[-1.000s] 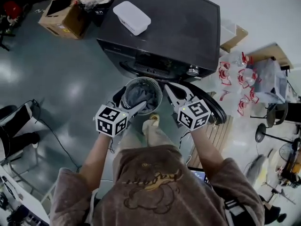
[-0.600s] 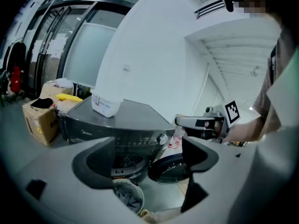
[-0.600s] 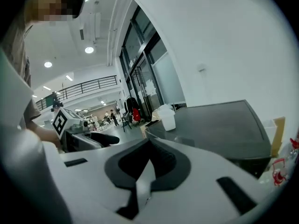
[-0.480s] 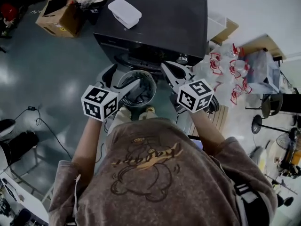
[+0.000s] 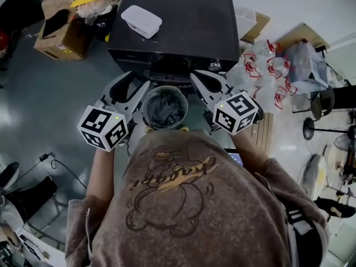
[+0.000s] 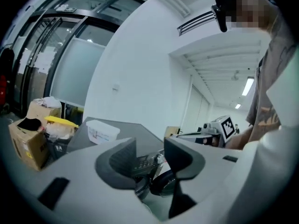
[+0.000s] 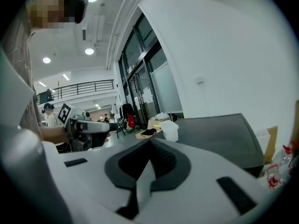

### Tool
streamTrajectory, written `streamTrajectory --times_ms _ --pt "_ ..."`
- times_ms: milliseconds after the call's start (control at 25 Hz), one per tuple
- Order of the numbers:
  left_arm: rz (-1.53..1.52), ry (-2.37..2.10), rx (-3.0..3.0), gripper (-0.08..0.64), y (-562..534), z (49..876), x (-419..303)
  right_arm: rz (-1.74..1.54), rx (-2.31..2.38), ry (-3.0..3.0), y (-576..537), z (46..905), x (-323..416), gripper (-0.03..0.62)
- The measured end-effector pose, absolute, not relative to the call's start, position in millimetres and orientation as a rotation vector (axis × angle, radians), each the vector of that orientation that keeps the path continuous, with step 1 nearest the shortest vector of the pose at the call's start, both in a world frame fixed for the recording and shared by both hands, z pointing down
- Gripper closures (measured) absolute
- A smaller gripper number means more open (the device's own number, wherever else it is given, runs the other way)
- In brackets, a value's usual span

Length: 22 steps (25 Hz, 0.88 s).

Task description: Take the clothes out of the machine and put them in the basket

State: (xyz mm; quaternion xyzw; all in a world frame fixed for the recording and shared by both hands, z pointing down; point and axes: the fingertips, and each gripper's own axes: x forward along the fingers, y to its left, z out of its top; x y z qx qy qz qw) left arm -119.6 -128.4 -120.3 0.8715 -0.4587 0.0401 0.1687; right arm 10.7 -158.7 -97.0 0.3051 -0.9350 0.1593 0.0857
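The black washing machine stands ahead of me. In front of it is the round grey basket, with dark grey clothes lying inside. My left gripper hangs above the basket's left side. Its jaws have just been closing, and a gap with nothing in it remains between them. My right gripper is held above the basket's right side, its jaws together and empty. Both point level towards the machine top. Past the left jaws I see the machine's dark round door.
A white lidded box rests on the machine. Cardboard boxes with a yellow item stand at the far left. Clear bags with red print and a wooden board lie at the right. A cable runs over the floor at the left.
Both grippers have risen from basket height to the level of the machine top. The left one has come off the basket's rim and moved left, its jaws narrower than before.
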Motion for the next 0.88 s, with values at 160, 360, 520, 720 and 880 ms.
streamTrajectory --times_ms 160,360,520,720,880 --pt "0.058 -1.329 2.521 0.485 -129.1 -128.2 -124.0 0.401 0.995 -2.801 -153.4 -106.9 20.2 0.595" --pt "0.001 -1.355 2.584 0.554 -131.6 -128.0 -120.7 0.323 1.111 -2.806 -154.0 -116.7 41.5 0.595" --pt "-0.042 -1.327 2.604 0.555 -134.5 -116.9 -115.3 0.311 1.169 -2.823 -156.4 -111.4 55.8 0.596" --pt "-0.036 -1.292 2.623 0.555 -139.3 -93.3 -104.5 0.329 1.196 -2.813 -157.1 -88.7 58.6 0.597" --pt "-0.014 -1.287 2.606 0.555 -140.2 -72.9 -97.8 0.348 1.194 -2.797 -156.4 -71.3 57.2 0.597"
